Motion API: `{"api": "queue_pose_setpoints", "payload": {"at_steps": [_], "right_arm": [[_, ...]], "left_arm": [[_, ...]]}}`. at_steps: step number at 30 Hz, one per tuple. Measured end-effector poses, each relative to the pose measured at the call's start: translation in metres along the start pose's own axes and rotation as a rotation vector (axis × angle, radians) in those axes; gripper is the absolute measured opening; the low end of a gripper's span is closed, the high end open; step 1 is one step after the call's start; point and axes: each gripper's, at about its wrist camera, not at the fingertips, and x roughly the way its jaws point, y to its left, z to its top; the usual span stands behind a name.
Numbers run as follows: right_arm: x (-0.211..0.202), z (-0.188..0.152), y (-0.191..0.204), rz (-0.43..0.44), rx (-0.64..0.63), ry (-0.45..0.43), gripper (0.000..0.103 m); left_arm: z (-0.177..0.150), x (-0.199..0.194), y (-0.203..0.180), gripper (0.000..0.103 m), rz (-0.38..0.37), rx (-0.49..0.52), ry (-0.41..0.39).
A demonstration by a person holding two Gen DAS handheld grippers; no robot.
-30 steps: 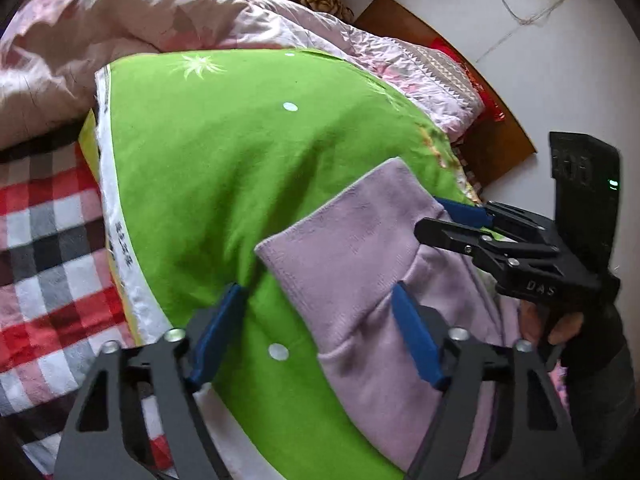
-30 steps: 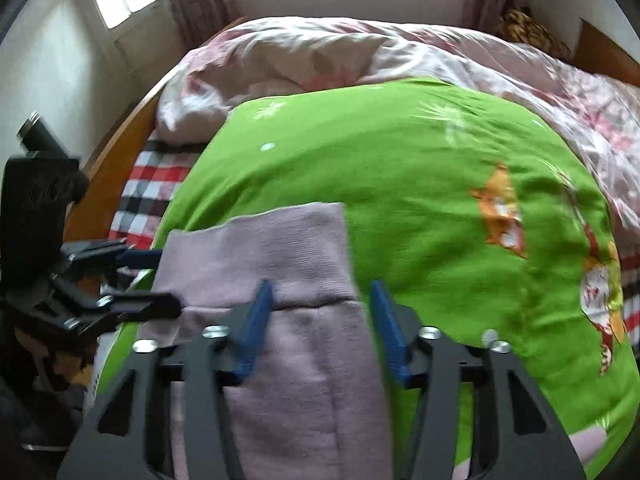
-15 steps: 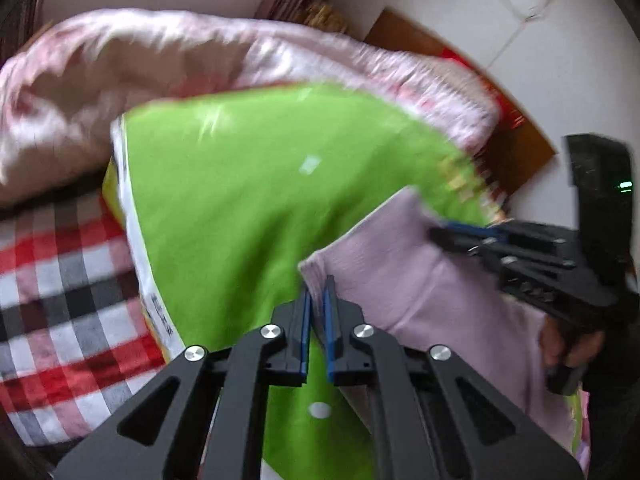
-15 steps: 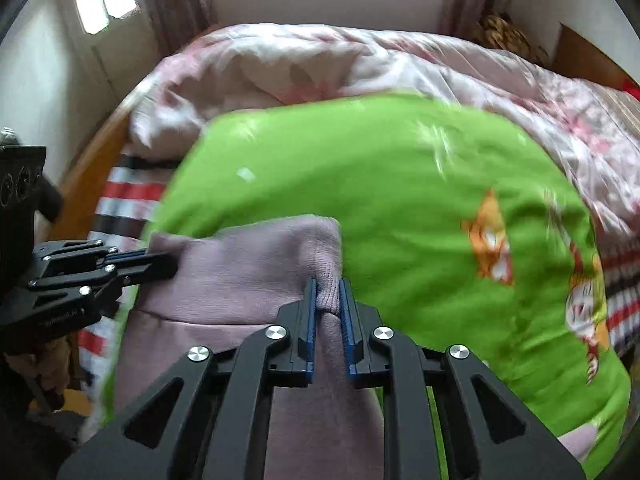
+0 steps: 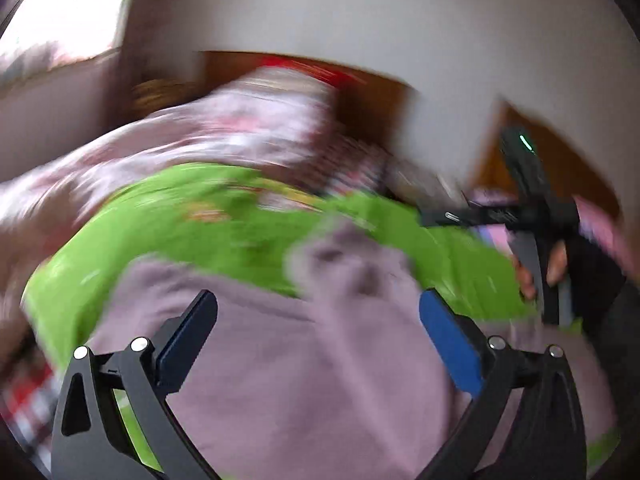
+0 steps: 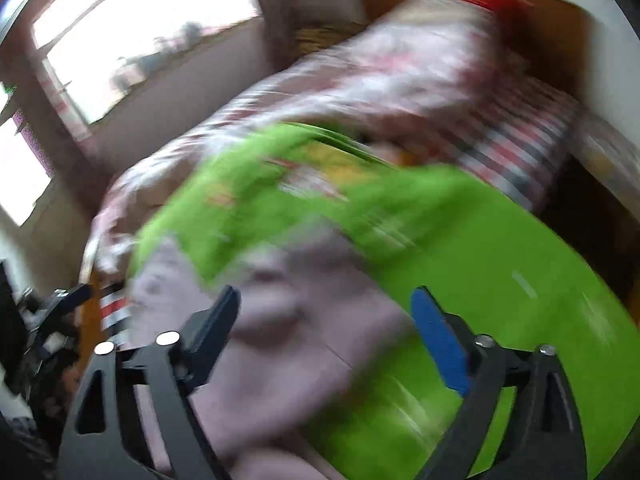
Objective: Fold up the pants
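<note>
Two tongs hang over the pants, which lie bunched on the green blanket on the bed, likely dropped there so the fold can settle. Left tongs are spreading wide, nothing pinched, cloth lying below. Right tongs are opening too, pads clear of the fabric.

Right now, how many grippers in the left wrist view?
2. The left gripper, jaws opening, sits at the bottom over the lilac pants; the right gripper is at the right edge, blurred, above the green blanket.
</note>
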Motion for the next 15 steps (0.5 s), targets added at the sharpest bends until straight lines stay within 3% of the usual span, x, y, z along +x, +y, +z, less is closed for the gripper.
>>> {"api": "queue_pose_setpoints", "payload": {"at_steps": [4, 7, 9, 11, 13, 14, 15], "right_arm": [[-0.052, -0.059, -0.039, -0.074, 0.119, -0.083, 0.087], [-0.095, -0.094, -0.05, -0.111, 0.168, -0.169, 0.087], [-0.117, -0.112, -0.055, -0.12, 0.198, -0.207, 0.087], [-0.129, -0.123, -0.059, -0.132, 0.208, -0.222, 0.087], [-0.136, -0.13, -0.058, -0.139, 0.21, -0.228, 0.087], [-0.138, -0.134, -0.056, -0.141, 0.208, -0.231, 0.087], [-0.14, -0.137, -0.052, -0.141, 0.203, -0.234, 0.087]], "left_arm": [[0.023, 0.069, -0.069, 0.101, -0.009, 0.165, 0.157], [0.027, 0.129, -0.103, 0.097, 0.01, 0.27, 0.338], [0.017, 0.165, -0.122, 0.085, 0.027, 0.338, 0.482], [0.0, 0.186, -0.124, 0.075, 0.053, 0.391, 0.57], [0.0, 0.181, -0.117, 0.047, 0.013, 0.357, 0.539], [0.001, 0.178, -0.114, 0.004, 0.034, 0.348, 0.519], [0.008, 0.166, -0.105, 0.005, 0.04, 0.322, 0.456]]}}
